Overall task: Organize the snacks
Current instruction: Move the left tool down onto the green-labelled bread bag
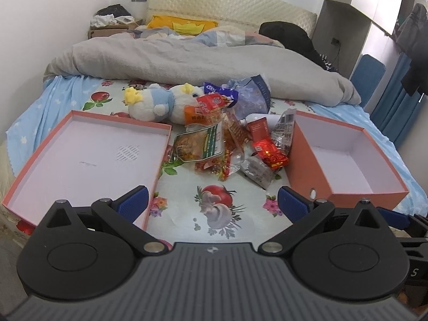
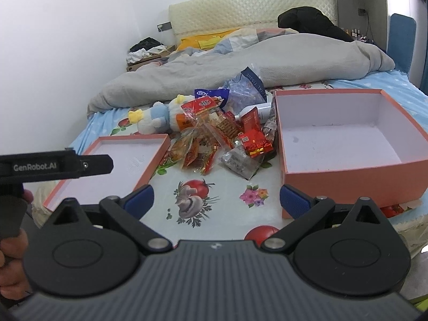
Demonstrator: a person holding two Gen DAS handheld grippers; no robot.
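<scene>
A heap of snack packets [image 1: 224, 139] [image 2: 214, 139] lies mid-bed between two orange boxes. It holds red and orange wrappers, a shiny red pack [image 1: 270, 152] [image 2: 254, 141] and a silvery bag [image 1: 256, 171] [image 2: 238, 163]. A shallow orange lid [image 1: 34, 165] [image 2: 149, 165] sits left of the heap. The deeper orange box [image 1: 305, 165] [image 2: 347, 179] stands on the right, with nothing inside. My left gripper [image 1: 212, 202] and right gripper [image 2: 216, 202] both hover open at the near edge of the bed, short of the heap, holding nothing.
A plush duck [image 1: 160, 101] [image 2: 157, 117] and a blue tissue pack [image 1: 251, 96] [image 2: 246, 88] lie behind the snacks. A rumpled grey blanket [image 1: 187, 58] covers the far half of the bed. A hand [image 2: 12, 262] holds the left device [image 2: 53, 165].
</scene>
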